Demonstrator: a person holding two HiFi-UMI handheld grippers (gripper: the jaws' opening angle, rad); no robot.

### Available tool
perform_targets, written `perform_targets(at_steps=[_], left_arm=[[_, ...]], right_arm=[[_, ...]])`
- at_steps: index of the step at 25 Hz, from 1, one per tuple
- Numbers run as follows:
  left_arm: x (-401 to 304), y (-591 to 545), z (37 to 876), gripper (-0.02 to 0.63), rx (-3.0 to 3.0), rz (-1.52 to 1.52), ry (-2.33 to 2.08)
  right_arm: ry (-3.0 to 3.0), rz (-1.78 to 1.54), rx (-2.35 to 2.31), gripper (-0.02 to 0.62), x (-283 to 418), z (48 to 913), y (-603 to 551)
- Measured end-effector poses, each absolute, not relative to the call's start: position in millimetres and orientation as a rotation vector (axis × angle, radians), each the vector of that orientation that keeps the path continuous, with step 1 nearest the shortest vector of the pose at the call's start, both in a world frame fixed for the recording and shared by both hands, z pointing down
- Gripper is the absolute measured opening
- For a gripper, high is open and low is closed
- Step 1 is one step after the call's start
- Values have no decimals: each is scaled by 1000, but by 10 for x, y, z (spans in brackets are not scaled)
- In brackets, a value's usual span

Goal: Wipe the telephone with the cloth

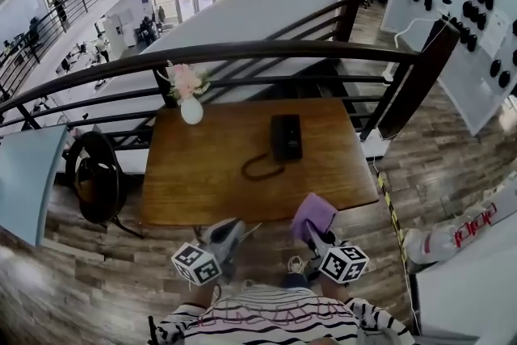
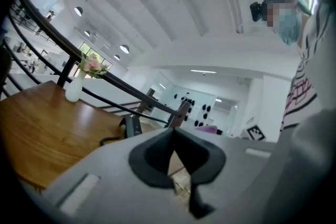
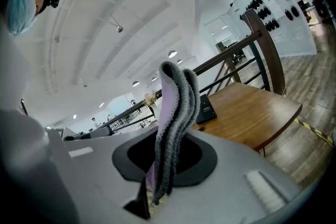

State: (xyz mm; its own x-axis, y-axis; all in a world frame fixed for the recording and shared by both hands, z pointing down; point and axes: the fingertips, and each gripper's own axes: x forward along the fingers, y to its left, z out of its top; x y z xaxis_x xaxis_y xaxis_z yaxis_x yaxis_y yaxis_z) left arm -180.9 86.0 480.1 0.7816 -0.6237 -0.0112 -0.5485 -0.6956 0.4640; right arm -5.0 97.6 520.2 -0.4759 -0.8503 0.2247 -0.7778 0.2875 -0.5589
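Note:
A black telephone (image 1: pixel 286 136) lies flat on the wooden table (image 1: pixel 210 182), its cord (image 1: pixel 258 168) looped toward the near edge. Both grippers hover just off that near edge, in front of the person's striped top. My right gripper (image 1: pixel 313 232) is shut on a purple-and-grey cloth (image 1: pixel 313 214), which stands up out of the right gripper (image 3: pixel 169 139) as folded cloth (image 3: pixel 176 97); the telephone (image 3: pixel 205 110) lies beyond it. My left gripper (image 1: pixel 223 238) holds nothing. In the left gripper view the left gripper (image 2: pixel 172 134) has its jaws together, with the telephone (image 2: pixel 131 126) ahead.
A white vase of pink flowers (image 1: pixel 191 103) stands at the table's far left corner. A dark railing (image 1: pixel 266 52) runs behind the table, and a thick post (image 1: pixel 416 81) stands at its right. A black round object (image 1: pixel 97 174) leans left of the table.

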Motion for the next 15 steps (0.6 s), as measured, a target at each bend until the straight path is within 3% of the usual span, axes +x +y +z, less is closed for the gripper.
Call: perform_targets(at_steps=[15], left_arm=[[-703, 31, 4744, -2, 2513, -283, -1047]], right_arm=[[2582, -919, -1374, 51, 969, 5209, -85]])
